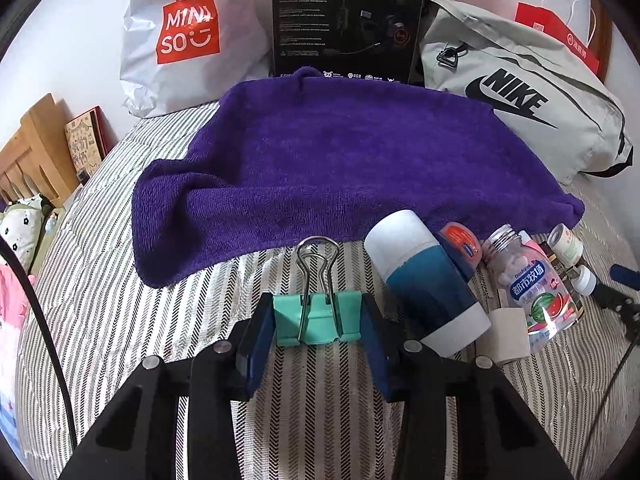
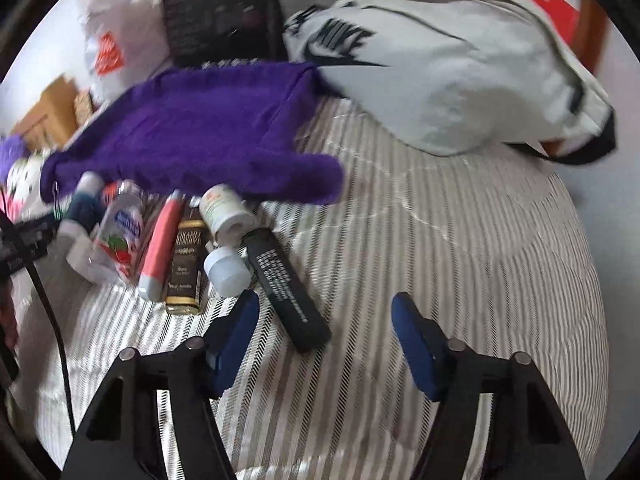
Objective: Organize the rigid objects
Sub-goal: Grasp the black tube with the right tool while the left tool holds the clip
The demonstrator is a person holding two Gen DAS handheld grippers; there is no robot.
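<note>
My left gripper point(image 1: 318, 320) is shut on a mint green binder clip point(image 1: 316, 318), held just above the striped bedspread point(image 1: 120, 300) in front of the purple towel point(image 1: 340, 160). To its right lie a blue and white tube point(image 1: 424, 280), a clear candy bottle point(image 1: 532, 284), an orange tube point(image 1: 460, 248) and small white bottles point(image 1: 566, 242). My right gripper point(image 2: 326, 332) is open and empty above the bedspread. A black marker-like stick point(image 2: 286, 280) lies by its left finger, beside a white-capped bottle point(image 2: 226, 270), a dark gold-trimmed tube point(image 2: 186, 260) and a pink tube point(image 2: 160, 244).
A grey Nike bag point(image 1: 520, 92) lies at the back right, a black box point(image 1: 348, 20) at the back centre, and a white Miniso bag point(image 1: 188, 36) at the back left. A wooden headboard point(image 1: 36, 148) stands at the left edge. A black cable point(image 1: 44, 312) runs along the left.
</note>
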